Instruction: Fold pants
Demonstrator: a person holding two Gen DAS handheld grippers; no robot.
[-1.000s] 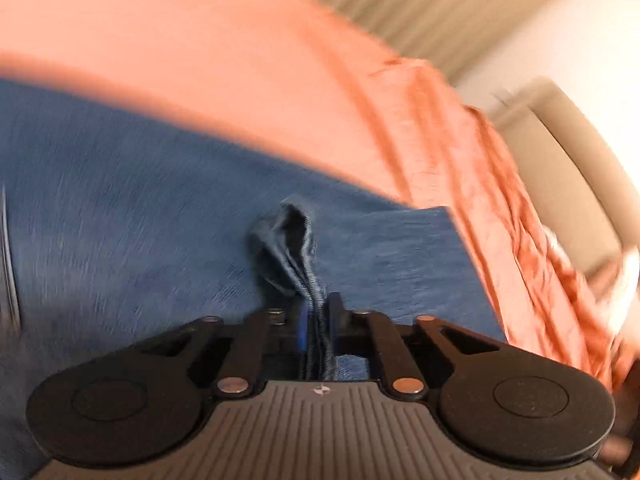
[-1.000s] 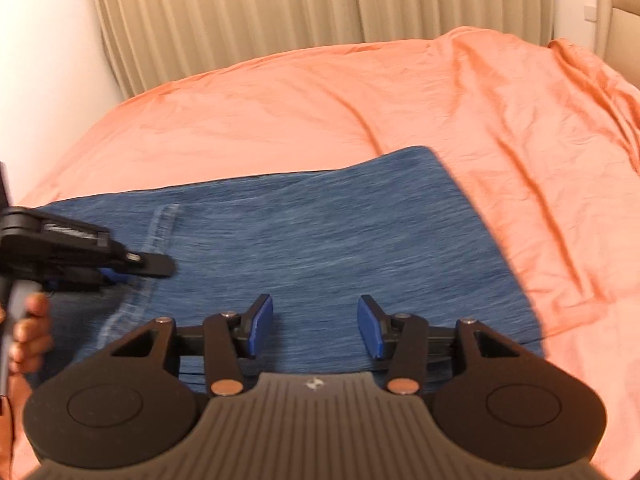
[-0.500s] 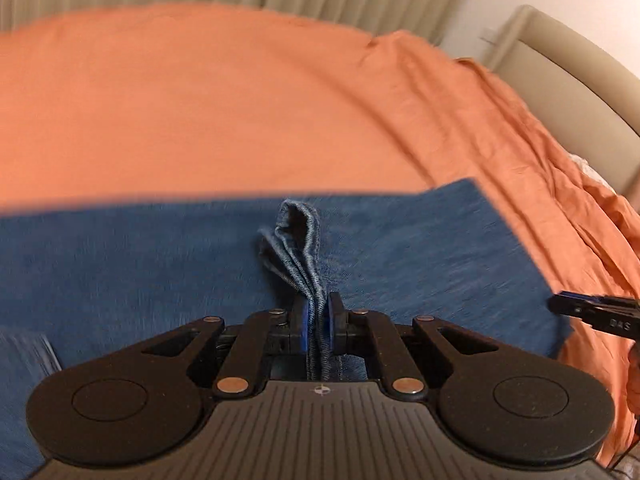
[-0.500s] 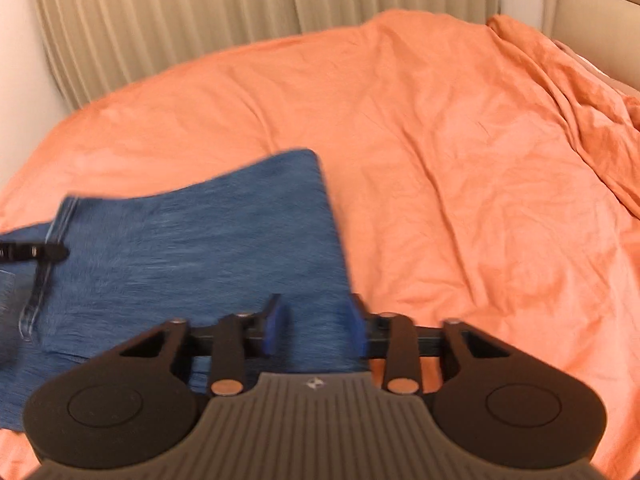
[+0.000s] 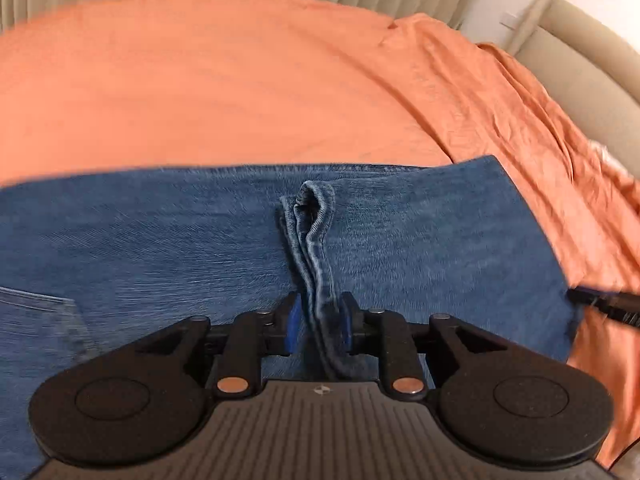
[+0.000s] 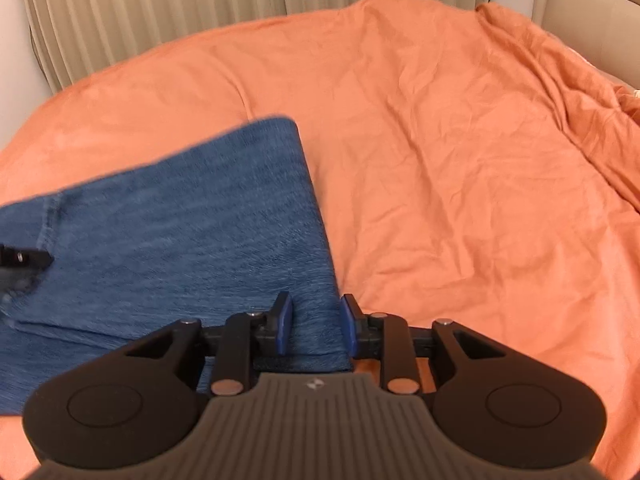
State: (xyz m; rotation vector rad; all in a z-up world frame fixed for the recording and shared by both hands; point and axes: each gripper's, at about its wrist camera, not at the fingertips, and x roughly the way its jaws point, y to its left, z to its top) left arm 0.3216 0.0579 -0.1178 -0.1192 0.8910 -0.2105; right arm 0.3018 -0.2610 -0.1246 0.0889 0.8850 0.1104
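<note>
Blue jeans (image 5: pixel 160 240) lie folded flat on the orange bed sheet (image 5: pixel 240 80). A bunched ridge of denim (image 5: pixel 314 232) stands between the jaws of my left gripper (image 5: pixel 319 326). Those jaws are opening, and a gap shows beside the left pad. In the right wrist view the jeans (image 6: pixel 200 220) fill the left side. My right gripper (image 6: pixel 316 324) straddles their right edge near the front corner, its jaws narrowly apart over flat denim. Its tip (image 5: pixel 600 304) shows at the jeans' right edge in the left wrist view. The left gripper's tip (image 6: pixel 24 258) shows at the far left.
The orange sheet (image 6: pixel 440 160) stretches far beyond the jeans and is rumpled toward the right. Beige pleated curtains (image 6: pixel 180 12) hang behind the bed. A padded beige headboard (image 5: pixel 580 60) stands at the right.
The left jaws, earlier clamped on the denim bunch, have parted. The right gripper slid right from the middle of the jeans to their right edge, and its jaws narrowed.
</note>
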